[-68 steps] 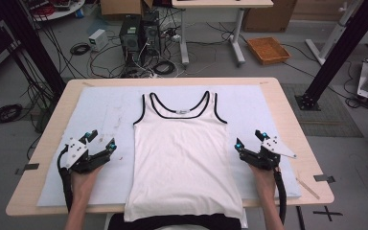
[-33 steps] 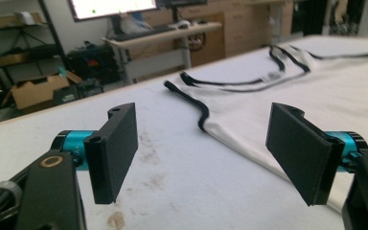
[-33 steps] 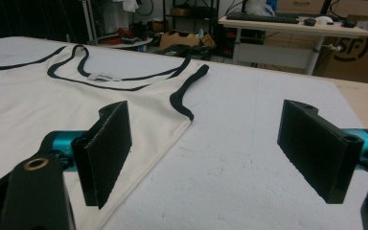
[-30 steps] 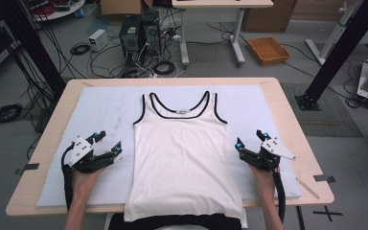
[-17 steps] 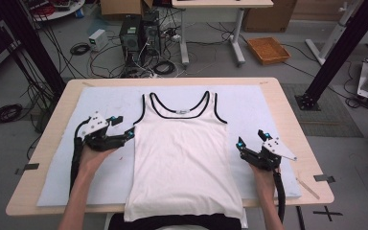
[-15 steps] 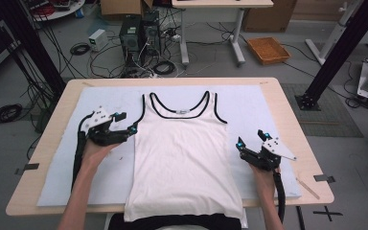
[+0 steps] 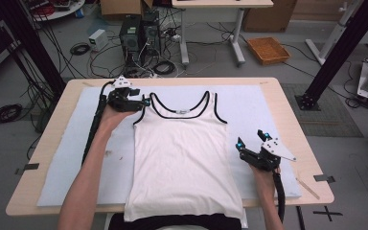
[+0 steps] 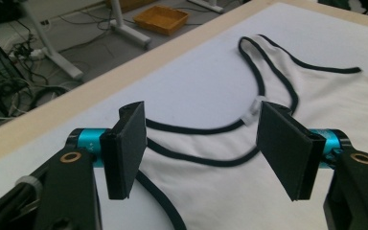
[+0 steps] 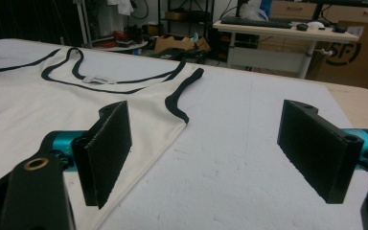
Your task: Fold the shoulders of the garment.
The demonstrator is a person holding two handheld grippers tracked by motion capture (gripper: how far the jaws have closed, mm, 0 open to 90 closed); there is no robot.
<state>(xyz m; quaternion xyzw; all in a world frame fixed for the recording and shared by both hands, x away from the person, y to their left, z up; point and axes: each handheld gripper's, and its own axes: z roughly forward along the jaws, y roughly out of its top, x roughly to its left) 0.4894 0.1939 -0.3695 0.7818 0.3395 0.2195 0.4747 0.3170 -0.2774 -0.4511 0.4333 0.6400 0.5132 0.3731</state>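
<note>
White tank top (image 7: 182,158) with black trim lies flat and face-up on the pale mat (image 7: 76,158) covering the surface, its hem toward the person, not yet folded or lifted. The left gripper (image 7: 141,102) hovers at the shoulder strap on that side, its fingers (image 8: 124,148) spread but just been closing, strap cloth beneath them, nothing pinched. The right gripper (image 7: 250,142) waits beside the garment's side edge, fingers (image 9: 106,148) wide apart and empty.
</note>
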